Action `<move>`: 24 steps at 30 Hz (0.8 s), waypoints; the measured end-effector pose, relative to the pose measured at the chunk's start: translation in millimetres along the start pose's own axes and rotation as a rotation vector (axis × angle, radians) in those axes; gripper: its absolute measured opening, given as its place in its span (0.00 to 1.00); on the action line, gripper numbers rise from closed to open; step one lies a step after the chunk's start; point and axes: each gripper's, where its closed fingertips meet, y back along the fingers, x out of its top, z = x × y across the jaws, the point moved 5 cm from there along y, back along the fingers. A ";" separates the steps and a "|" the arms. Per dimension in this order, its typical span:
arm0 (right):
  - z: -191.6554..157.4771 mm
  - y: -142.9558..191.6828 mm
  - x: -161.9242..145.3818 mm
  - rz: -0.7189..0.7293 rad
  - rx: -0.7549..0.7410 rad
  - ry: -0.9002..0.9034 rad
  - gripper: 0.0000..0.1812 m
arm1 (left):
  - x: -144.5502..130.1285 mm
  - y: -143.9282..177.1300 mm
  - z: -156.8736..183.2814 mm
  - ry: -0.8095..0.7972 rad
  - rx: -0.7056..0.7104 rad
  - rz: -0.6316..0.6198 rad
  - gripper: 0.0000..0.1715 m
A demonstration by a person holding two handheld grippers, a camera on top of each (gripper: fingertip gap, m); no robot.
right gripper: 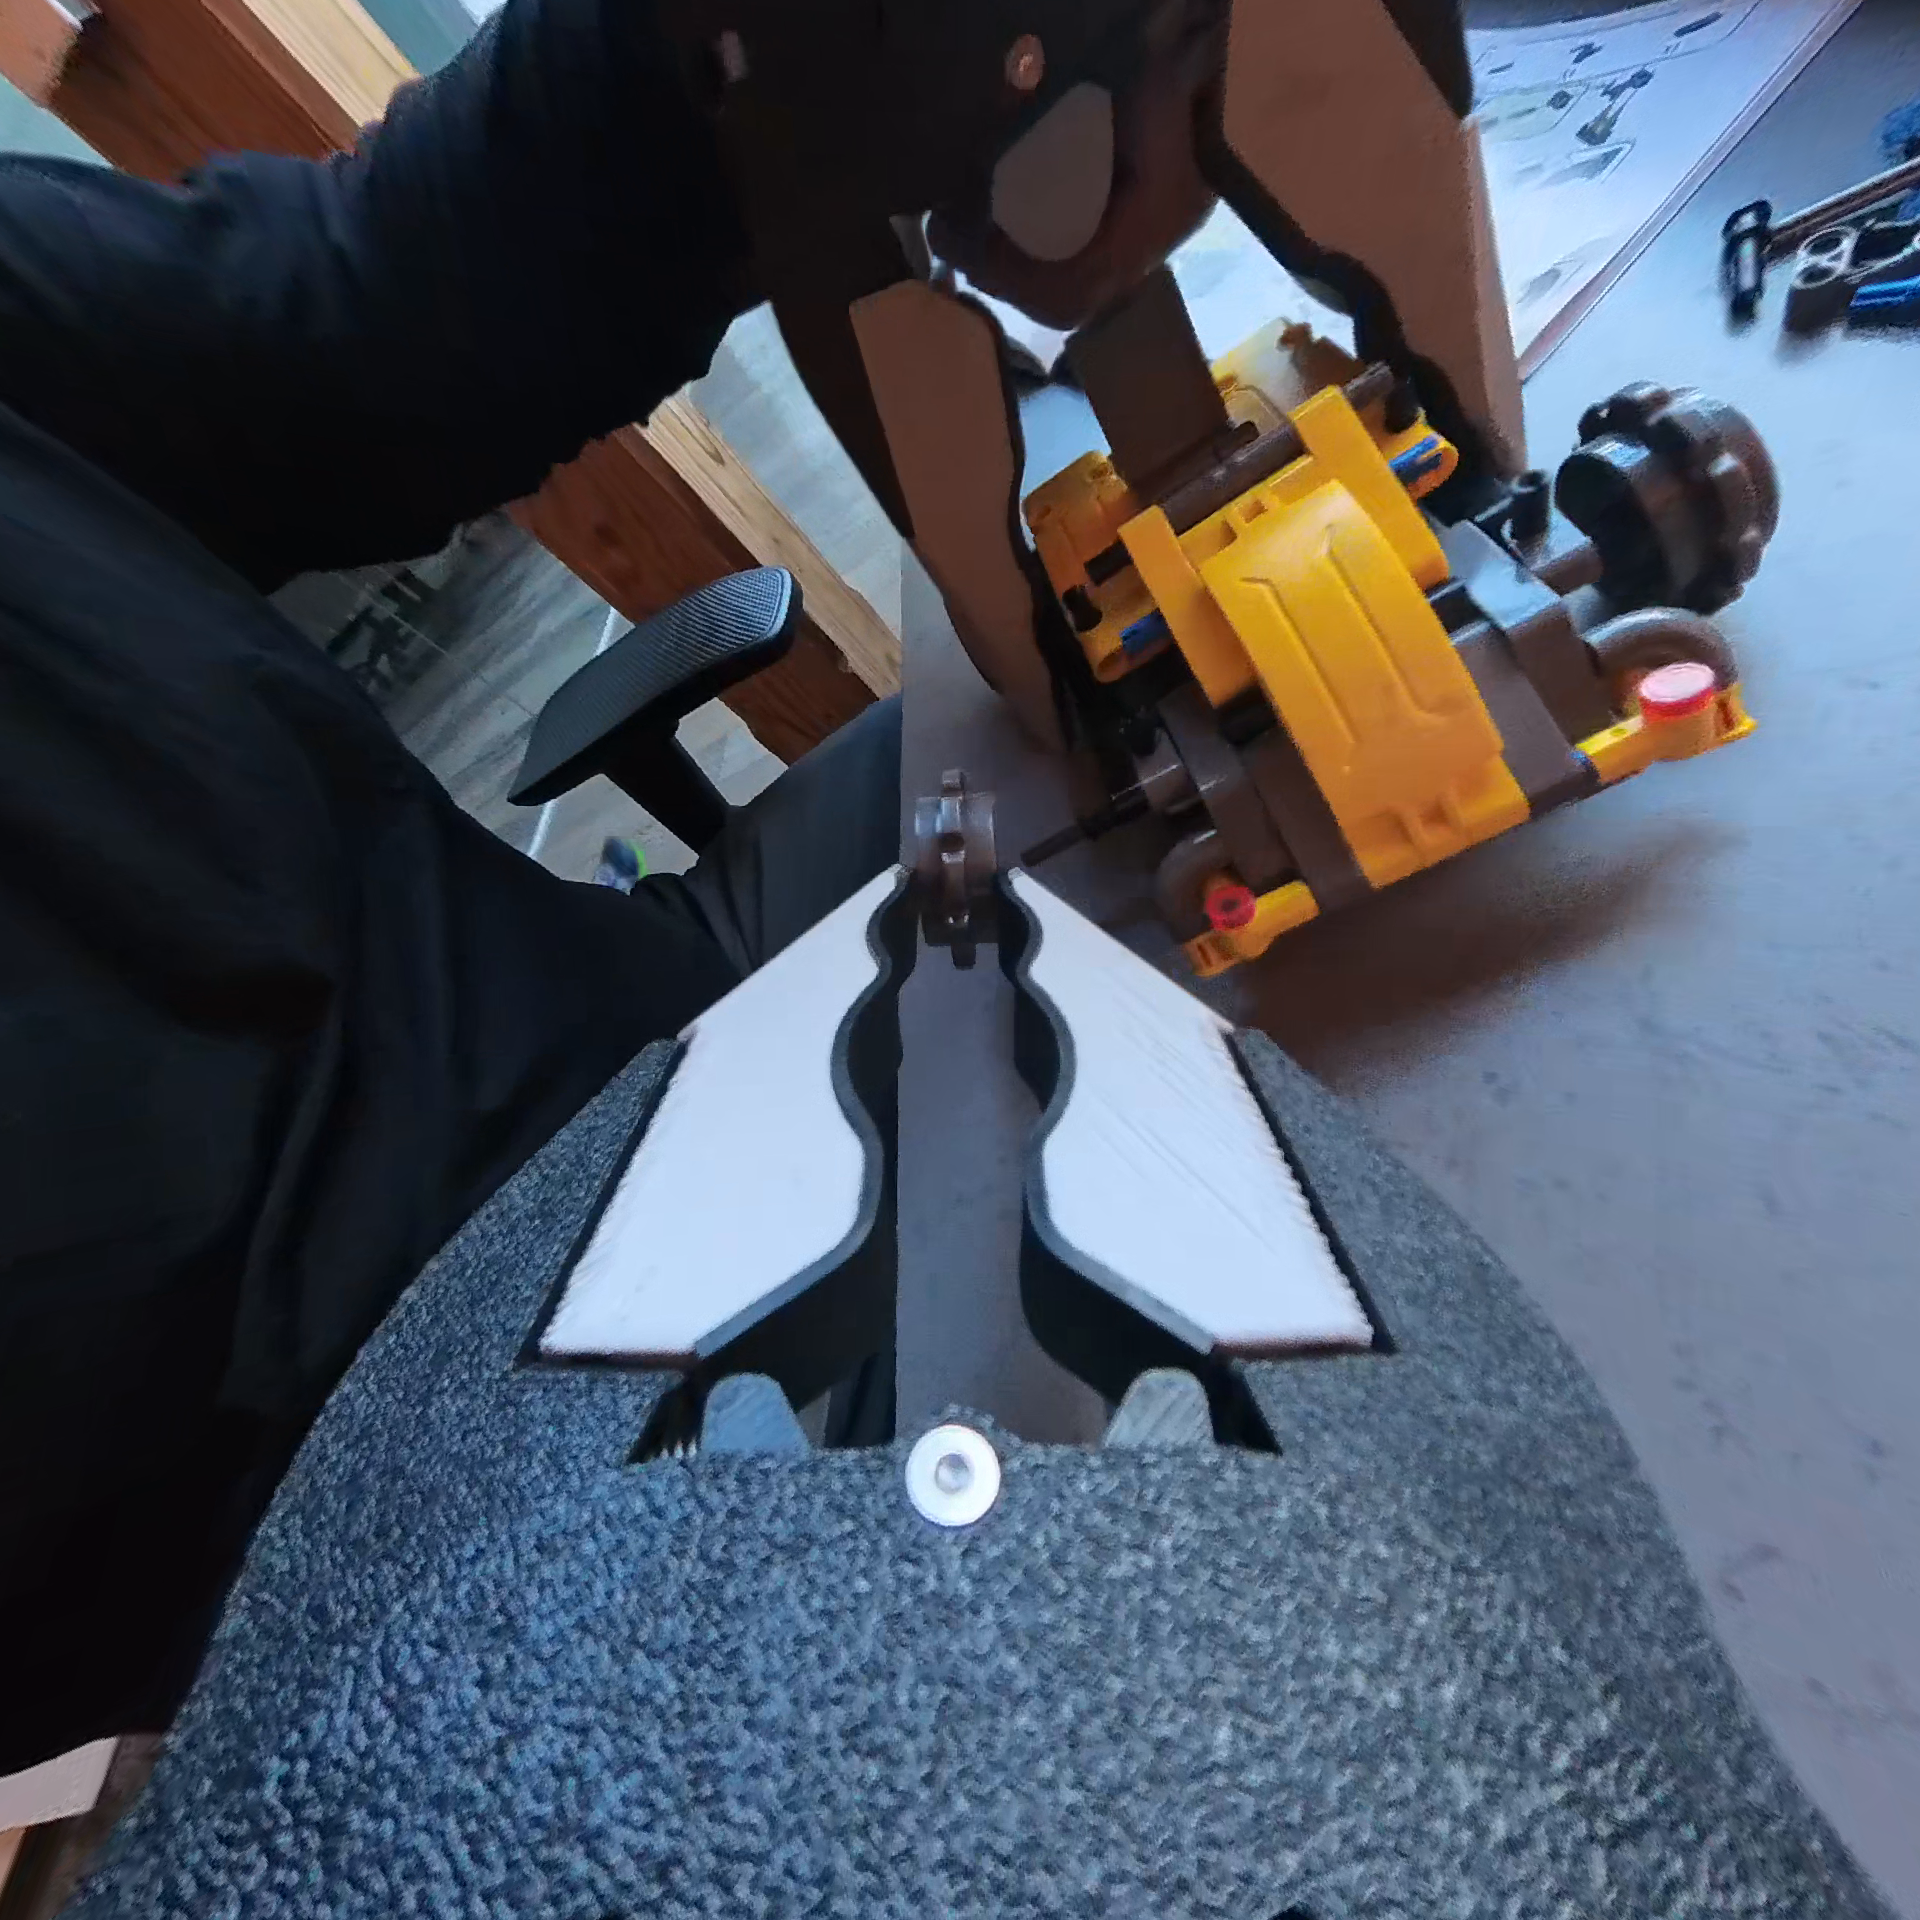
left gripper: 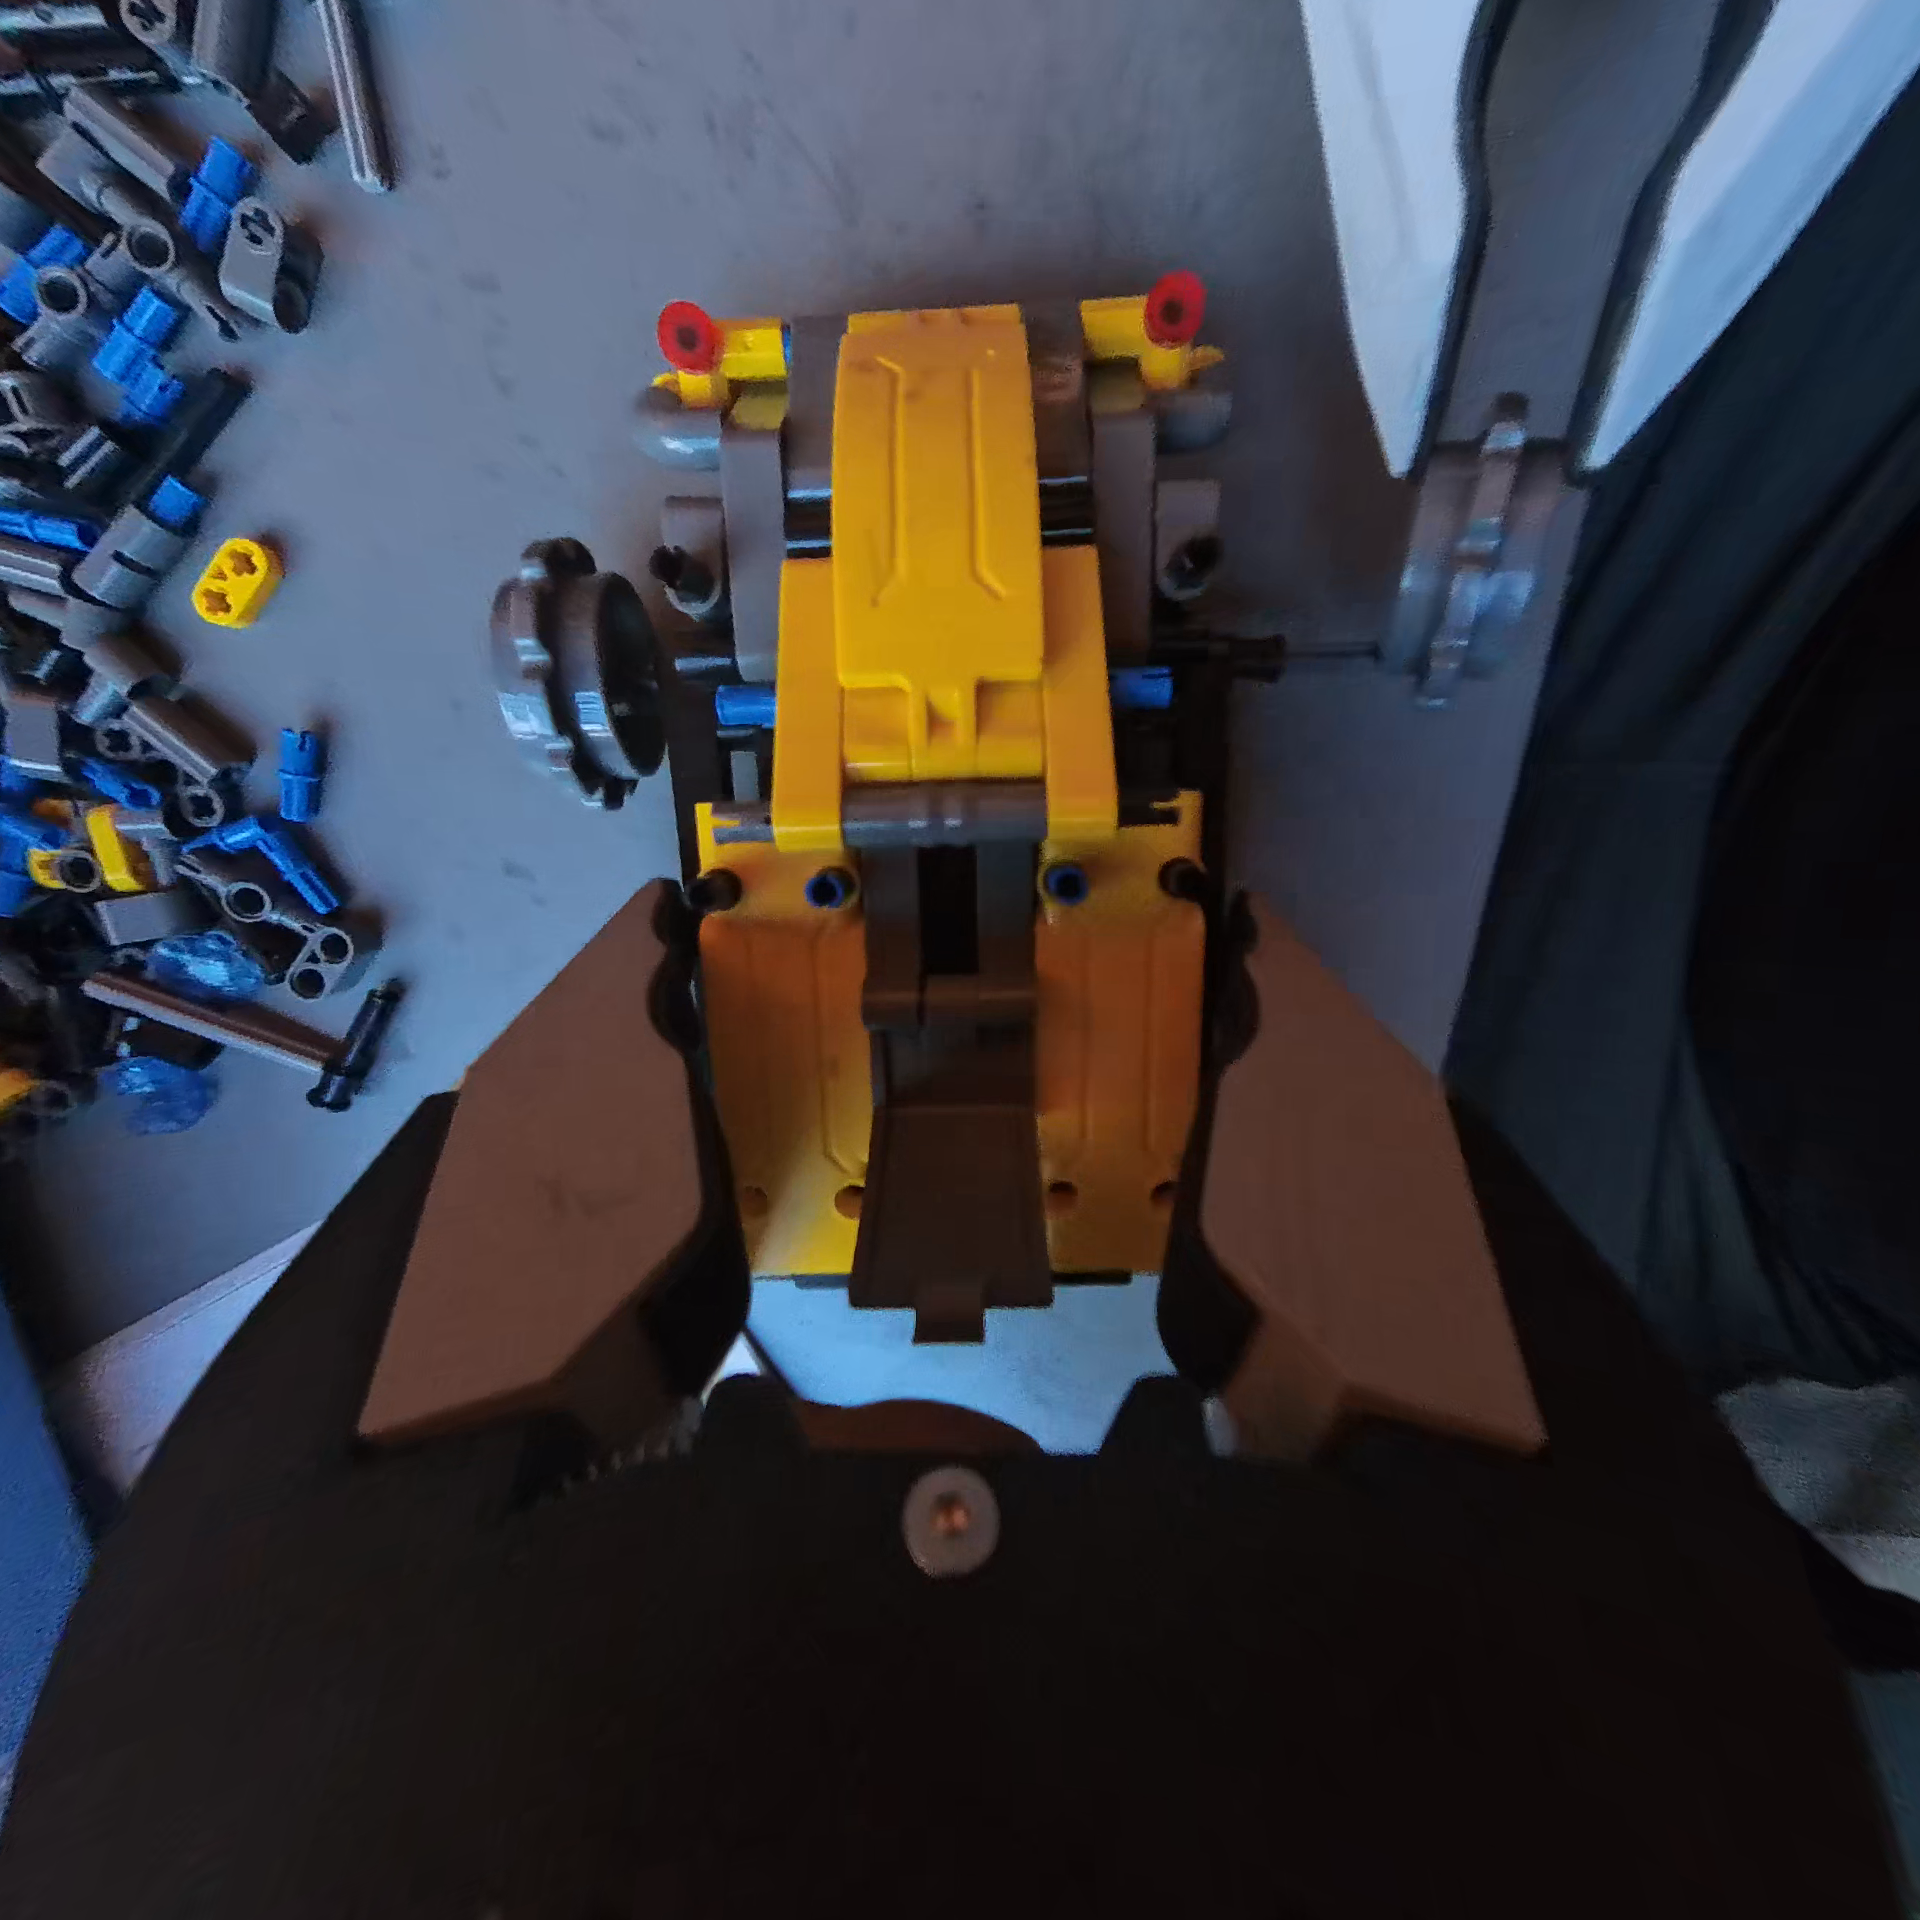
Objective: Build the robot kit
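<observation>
A grey, faintly mottled worktop (left gripper: 1039,156) carries everything. In its middle lies a yellow and grey brick-built vehicle (left gripper: 940,582), a dark toothed wheel (left gripper: 582,675) fitted on its left side. Off to the left sits a loose heap of grey, black and blue building pieces (left gripper: 125,520), with one small yellow connector (left gripper: 237,582) lying alone just beside the heap. A printed sheet (right gripper: 1590,114) lies flat at the worktop's far edge in the right wrist view.
</observation>
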 end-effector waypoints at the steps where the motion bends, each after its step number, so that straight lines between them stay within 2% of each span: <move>1: 0.7 0.0 0.4 0.000 -0.001 -0.001 0.08 | 0.3 1.8 -0.2 0.014 -0.031 0.014 0.57; 5: 3.3 0.7 4.8 0.001 -0.017 0.050 0.08 | 0.6 3.3 -1.4 0.029 -0.058 0.038 0.57; 7: -0.7 0.8 8.5 0.021 0.027 0.073 0.08 | 0.6 2.1 -0.6 0.017 -0.042 0.031 0.57; 17: 1.3 -5.1 12.9 0.005 0.046 0.083 0.08 | 0.3 3.6 -0.9 0.007 -0.067 0.013 0.57; 24: 0.4 -2.9 19.6 0.019 0.065 0.097 0.08 | 1.6 8.8 -3.9 0.054 -0.160 0.032 0.57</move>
